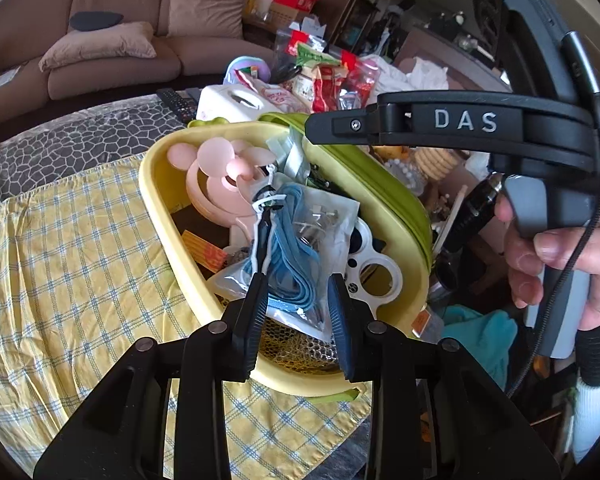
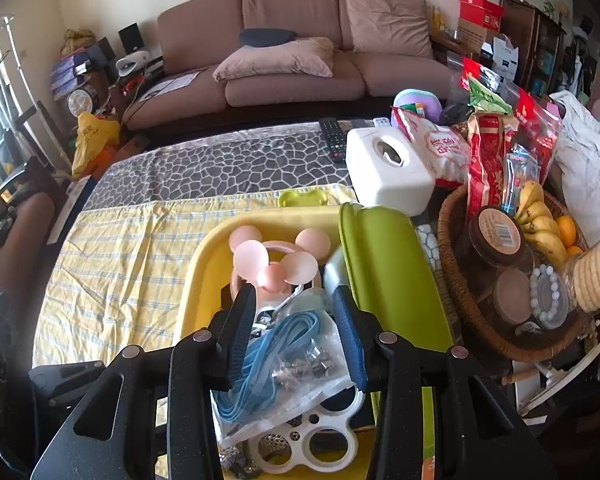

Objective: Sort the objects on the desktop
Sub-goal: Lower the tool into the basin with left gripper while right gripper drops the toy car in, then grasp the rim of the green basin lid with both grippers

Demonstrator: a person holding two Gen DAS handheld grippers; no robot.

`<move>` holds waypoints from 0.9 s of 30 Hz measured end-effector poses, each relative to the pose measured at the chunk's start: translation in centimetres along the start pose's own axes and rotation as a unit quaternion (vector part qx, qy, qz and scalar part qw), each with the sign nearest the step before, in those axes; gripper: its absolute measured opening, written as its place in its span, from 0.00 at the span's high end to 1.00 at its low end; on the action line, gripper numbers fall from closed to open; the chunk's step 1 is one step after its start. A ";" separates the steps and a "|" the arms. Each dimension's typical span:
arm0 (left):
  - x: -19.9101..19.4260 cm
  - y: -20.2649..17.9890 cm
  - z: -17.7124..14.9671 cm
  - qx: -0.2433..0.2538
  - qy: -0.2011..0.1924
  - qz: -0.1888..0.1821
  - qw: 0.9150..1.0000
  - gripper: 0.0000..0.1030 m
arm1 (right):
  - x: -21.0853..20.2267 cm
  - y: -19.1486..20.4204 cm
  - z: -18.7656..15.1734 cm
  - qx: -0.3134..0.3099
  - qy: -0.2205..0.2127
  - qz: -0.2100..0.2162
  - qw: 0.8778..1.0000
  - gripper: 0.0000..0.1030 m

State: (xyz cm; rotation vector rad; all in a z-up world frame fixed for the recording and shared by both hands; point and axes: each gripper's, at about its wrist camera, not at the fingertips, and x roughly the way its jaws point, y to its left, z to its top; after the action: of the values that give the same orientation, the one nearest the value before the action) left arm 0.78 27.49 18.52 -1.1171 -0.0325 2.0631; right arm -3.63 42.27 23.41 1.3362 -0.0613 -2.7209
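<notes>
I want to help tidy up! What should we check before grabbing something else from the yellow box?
1. Left gripper jaws apart, nothing pinched: ok.
2. Right gripper jaws apart, nothing pinched: ok.
3. Clear bag with the blue cable lies inside the yellow box: ok.
4. Green lid swung open, out of the way: ok.
5. Pink fan free of the cables: cannot tell.
6. Room on the checked cloth to lay things: ok.
</notes>
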 end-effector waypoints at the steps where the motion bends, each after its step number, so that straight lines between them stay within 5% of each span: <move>1: 0.4 -0.4 0.0 0.003 0.007 0.002 1.000 0.77 | -0.3 0.1 -0.3 -0.001 -0.001 0.001 1.000 0.60; 5: 0.1 -2.2 -0.1 0.023 0.000 0.015 1.000 0.77 | -2.1 0.1 -1.3 -0.009 -0.008 0.000 1.000 0.60; 9: -1.3 -3.4 0.4 0.028 -0.022 0.039 0.999 0.54 | -3.7 -0.8 -2.0 -0.009 -0.015 -0.007 1.000 0.59; 19: -2.9 -5.0 2.0 0.015 -0.043 0.040 0.998 0.00 | -5.8 -5.2 -4.6 0.027 -0.023 -0.020 0.999 0.20; 27: -1.1 -7.0 3.2 -0.003 -0.027 0.015 1.000 0.00 | -6.5 -9.7 -7.1 0.082 -0.028 -0.013 0.996 0.11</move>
State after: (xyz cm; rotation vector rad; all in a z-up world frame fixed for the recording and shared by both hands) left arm 3.13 32.68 23.75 -1.0715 -0.0492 2.1207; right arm 5.13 52.77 23.33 1.3067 -0.2786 -2.8294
